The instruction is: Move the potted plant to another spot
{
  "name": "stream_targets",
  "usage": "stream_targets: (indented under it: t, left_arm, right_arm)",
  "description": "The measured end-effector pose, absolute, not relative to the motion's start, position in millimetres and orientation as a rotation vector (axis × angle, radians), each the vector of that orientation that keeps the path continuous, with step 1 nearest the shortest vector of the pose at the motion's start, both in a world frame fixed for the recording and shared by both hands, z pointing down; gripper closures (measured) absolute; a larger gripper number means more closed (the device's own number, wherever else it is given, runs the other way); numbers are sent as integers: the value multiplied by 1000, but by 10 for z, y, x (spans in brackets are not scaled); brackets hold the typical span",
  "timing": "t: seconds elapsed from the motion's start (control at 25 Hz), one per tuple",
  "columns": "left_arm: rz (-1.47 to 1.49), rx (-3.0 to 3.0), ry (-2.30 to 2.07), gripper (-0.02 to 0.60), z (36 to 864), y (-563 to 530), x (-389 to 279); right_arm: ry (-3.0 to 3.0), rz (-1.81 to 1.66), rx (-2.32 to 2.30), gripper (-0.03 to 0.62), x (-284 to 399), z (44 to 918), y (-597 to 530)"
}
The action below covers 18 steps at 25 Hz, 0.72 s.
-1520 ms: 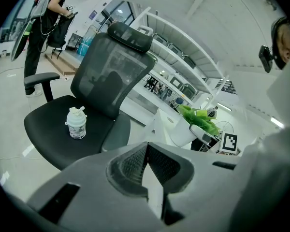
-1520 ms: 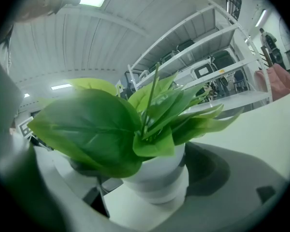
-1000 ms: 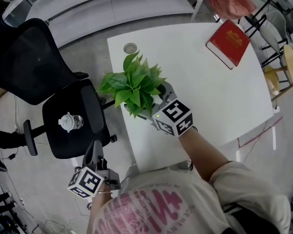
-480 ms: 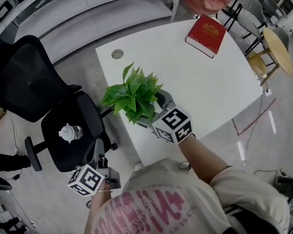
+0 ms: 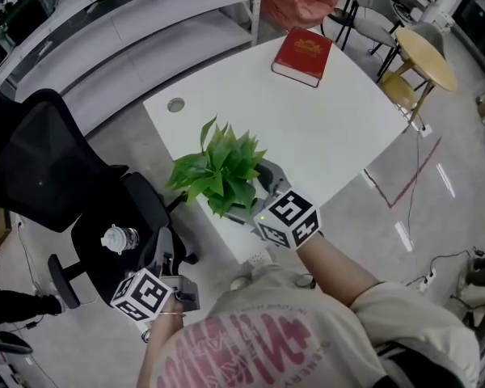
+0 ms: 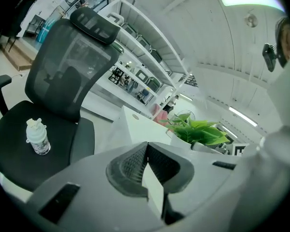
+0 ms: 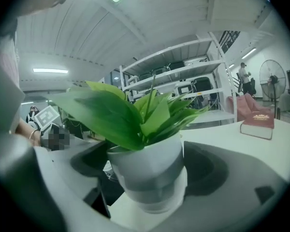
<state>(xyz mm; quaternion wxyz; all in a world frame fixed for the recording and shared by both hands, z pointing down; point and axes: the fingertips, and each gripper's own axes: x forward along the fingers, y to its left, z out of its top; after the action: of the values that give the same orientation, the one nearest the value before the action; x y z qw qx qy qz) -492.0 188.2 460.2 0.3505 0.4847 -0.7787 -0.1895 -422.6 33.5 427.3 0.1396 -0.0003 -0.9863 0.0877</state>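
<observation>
At the table (image 5: 331, 128) edge, right claw (image 5: 256, 191) grips the potted plant (image 5: 220, 168) — left claw (image 5: 162, 241) clenched.

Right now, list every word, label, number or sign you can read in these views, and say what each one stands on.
No text here can be read.
Red book: gold print on the cover, too small to read.
Shirt: pink lettering, upside down and cut off, not readable.
Marker cubes: black-and-white square patterns, no words.
Plant pot: no label showing.
</observation>
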Motion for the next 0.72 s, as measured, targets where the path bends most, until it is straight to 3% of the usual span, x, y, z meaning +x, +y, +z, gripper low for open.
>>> stream_targets:
  t: [0.72]
  left_arm:
    - [-448, 1598, -1871, 578, 4170, 1593, -4205]
  right_arm:
    - [-3080, 281, 439, 92, -3002, 3321, 394]
